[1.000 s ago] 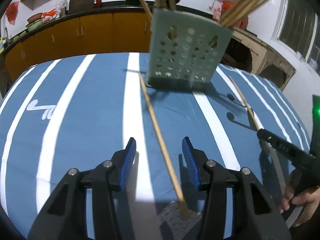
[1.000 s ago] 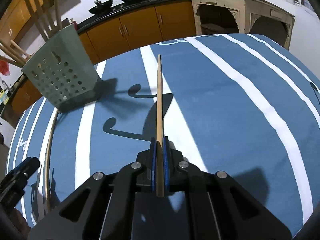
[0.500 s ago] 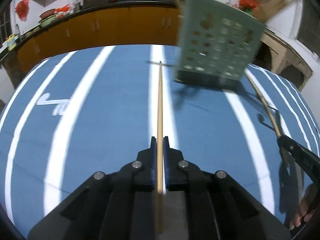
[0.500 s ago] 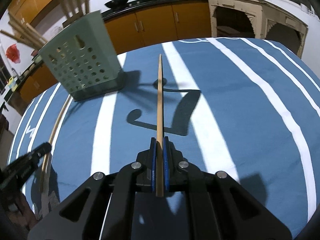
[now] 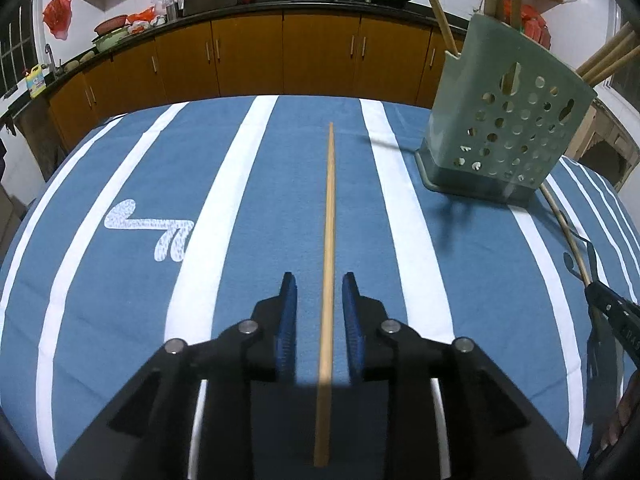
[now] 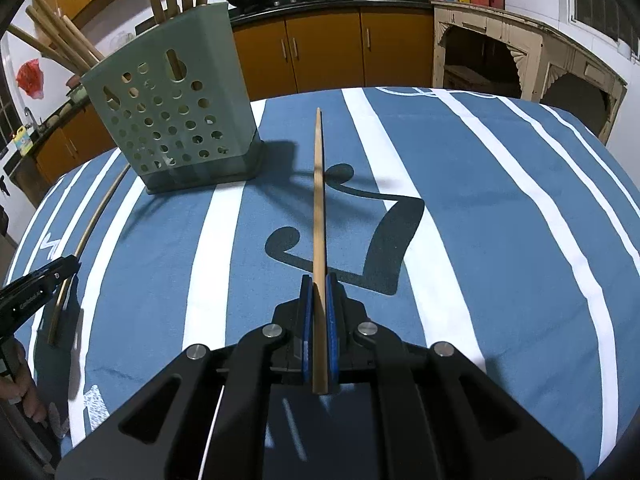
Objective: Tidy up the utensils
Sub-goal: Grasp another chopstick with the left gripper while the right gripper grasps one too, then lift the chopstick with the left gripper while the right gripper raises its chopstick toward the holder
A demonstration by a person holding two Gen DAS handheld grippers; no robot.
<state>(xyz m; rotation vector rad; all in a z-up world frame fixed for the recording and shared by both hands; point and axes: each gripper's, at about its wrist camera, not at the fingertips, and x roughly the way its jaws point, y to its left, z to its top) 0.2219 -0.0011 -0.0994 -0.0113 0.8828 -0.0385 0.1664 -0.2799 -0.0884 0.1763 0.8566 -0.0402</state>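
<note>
A green perforated utensil holder point(image 5: 504, 124) stands on the blue striped cloth, with several wooden sticks in it; it also shows in the right wrist view point(image 6: 176, 120). My left gripper point(image 5: 320, 304) is open, with a wooden chopstick point(image 5: 329, 216) lying between its blue pads, not clamped. My right gripper point(image 6: 316, 308) is shut on a second wooden chopstick point(image 6: 318, 192), which points forward above the cloth, right of the holder. The right gripper's tip point(image 5: 612, 312) shows at the right edge of the left wrist view. The left gripper's tip point(image 6: 40, 284) shows at the left edge of the right wrist view.
The table carries a blue cloth with white stripes point(image 5: 120, 272). Orange kitchen cabinets point(image 5: 248, 60) with a dark counter run behind the table. A cream carved cupboard point(image 6: 500, 64) stands at the far right. The left chopstick point(image 6: 92, 228) appears lying left of the holder.
My left gripper, which shut on its chopstick half a second ago, now stands open around it. The right gripper stays shut on its chopstick and has edged closer to the holder.
</note>
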